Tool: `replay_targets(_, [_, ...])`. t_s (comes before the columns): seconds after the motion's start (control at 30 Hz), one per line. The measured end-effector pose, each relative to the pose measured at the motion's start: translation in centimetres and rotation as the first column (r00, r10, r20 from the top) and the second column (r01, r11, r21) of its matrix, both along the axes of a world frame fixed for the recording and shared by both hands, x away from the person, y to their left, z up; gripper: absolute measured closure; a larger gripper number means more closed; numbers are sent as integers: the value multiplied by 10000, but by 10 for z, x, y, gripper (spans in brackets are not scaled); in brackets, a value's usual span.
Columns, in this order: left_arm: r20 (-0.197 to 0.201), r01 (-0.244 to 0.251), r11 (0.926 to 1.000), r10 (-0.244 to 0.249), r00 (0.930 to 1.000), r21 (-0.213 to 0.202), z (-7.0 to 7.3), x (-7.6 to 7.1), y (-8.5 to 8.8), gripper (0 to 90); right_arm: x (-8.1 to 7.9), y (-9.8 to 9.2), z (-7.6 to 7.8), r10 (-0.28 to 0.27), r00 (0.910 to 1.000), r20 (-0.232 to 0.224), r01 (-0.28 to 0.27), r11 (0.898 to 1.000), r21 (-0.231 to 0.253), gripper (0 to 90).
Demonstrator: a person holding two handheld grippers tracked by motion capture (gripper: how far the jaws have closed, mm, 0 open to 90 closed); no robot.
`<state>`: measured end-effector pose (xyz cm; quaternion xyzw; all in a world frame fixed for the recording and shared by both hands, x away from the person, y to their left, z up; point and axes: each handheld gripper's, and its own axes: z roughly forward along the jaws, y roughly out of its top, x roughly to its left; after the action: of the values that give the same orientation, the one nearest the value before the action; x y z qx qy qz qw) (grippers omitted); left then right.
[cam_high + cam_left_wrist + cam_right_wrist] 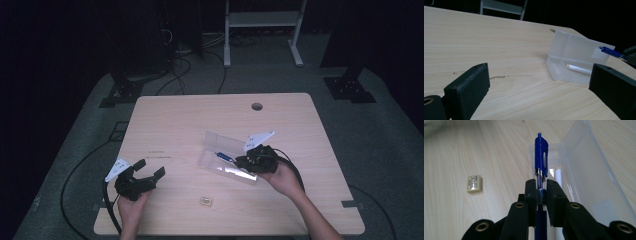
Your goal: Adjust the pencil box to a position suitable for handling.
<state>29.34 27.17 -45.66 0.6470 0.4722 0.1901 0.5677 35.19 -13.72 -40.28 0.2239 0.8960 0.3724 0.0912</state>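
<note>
A clear plastic pencil case lies open in the middle of the wooden table. A white pen rests in its tray. My right gripper is shut on a blue pen, which points over the case's tray. My left gripper rests at the table's front left, open and with nothing between its fingers, aimed toward the case.
A small beige eraser lies near the front edge, between the two hands. A cable hole sits at the table's back. A white frame stands on the floor behind the table.
</note>
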Motion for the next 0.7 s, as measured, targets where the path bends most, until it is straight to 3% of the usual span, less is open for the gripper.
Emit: replay_targets(0.7, [-6, 9, 10000, -9, 10000, -20, 0, 0, 0, 21, 15, 9, -13, -91, 9998, -167, 87, 9997, -246, 792])
